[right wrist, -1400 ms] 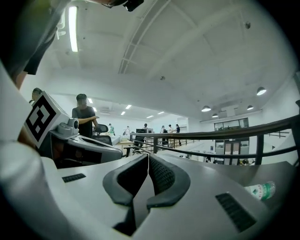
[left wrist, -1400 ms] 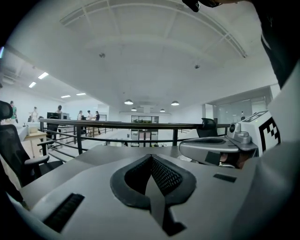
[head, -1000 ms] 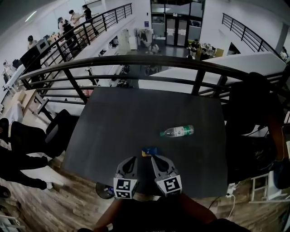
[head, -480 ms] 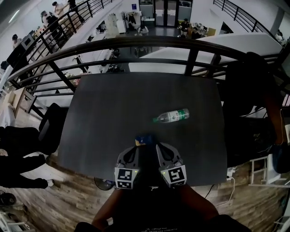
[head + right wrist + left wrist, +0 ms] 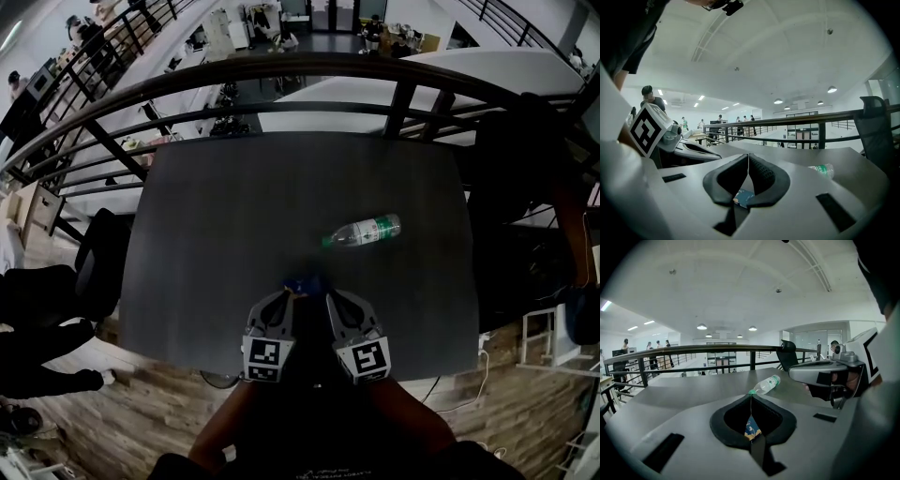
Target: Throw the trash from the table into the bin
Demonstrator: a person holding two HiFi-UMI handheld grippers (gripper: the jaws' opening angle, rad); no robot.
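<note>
A clear plastic bottle (image 5: 362,231) with a green label and cap lies on its side on the dark grey table (image 5: 225,216), right of centre. A small blue wrapper (image 5: 302,281) lies near the front edge. My left gripper (image 5: 285,298) and right gripper (image 5: 330,300) hover side by side, their tips flanking the wrapper. Both are shut with nothing between the jaws. The left gripper view shows its closed tips (image 5: 751,395), the wrapper (image 5: 753,428) below and the bottle (image 5: 766,385) beyond. In the right gripper view the wrapper (image 5: 743,197) lies under closed tips (image 5: 748,155), with the bottle (image 5: 821,170) off to the right.
A black metal railing (image 5: 281,80) runs along the table's far edge, with a drop to a lower floor behind it. A black chair (image 5: 525,178) stands at the right side and another (image 5: 101,255) at the left. Wooden floor (image 5: 141,412) lies below the near edge.
Both grippers have sunk lower over the table and edged forward, still side by side at the blue wrapper. Their jaws stayed shut. The bottle and wrapper have not moved.
</note>
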